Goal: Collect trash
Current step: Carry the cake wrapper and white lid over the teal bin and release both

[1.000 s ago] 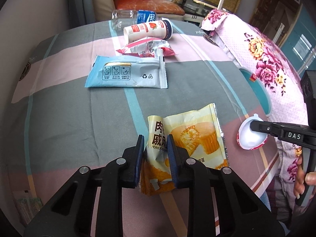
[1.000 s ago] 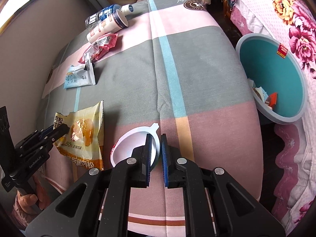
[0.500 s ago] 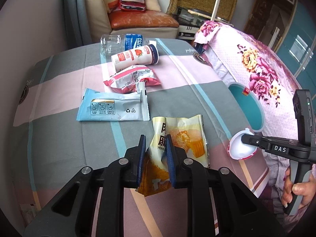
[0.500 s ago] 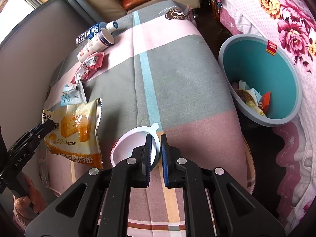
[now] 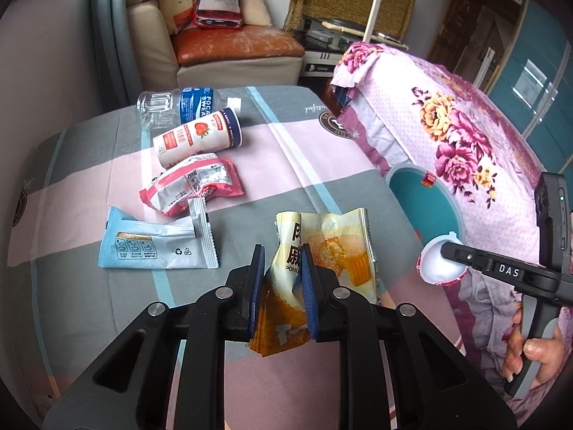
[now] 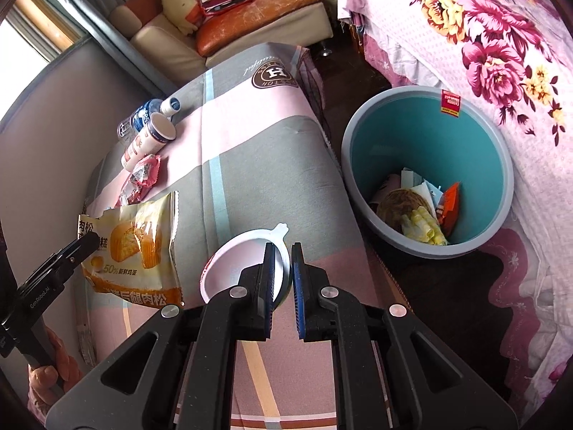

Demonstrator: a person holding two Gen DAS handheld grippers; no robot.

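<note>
My left gripper point(image 5: 281, 258) is shut on a yellow cake wrapper point(image 5: 333, 247), which hangs crumpled between its blue pads above the table; the same yellow cake wrapper point(image 6: 134, 247) shows at the left of the right wrist view. My right gripper point(image 6: 283, 254) is shut on the rim of a small white plastic cup point(image 6: 232, 261), lifted off the cloth; this white cup point(image 5: 438, 263) also shows beside the table's right edge in the left wrist view. A teal trash bin point(image 6: 426, 179) with several scraps inside stands on the floor to the right.
On the checked tablecloth point(image 5: 322, 165) lie a light blue wrapper point(image 5: 157, 247), a pink wrapper point(image 5: 193, 186), a strawberry drink cup point(image 5: 197, 136) on its side and a clear bottle point(image 5: 179, 105). A floral-covered bed point(image 5: 447, 125) borders the bin. A sofa point(image 5: 232, 46) stands behind.
Both grippers have risen and drawn back with their loads. The yellow wrapper has come off the table and hangs folded; the white cup has moved toward the bin side.
</note>
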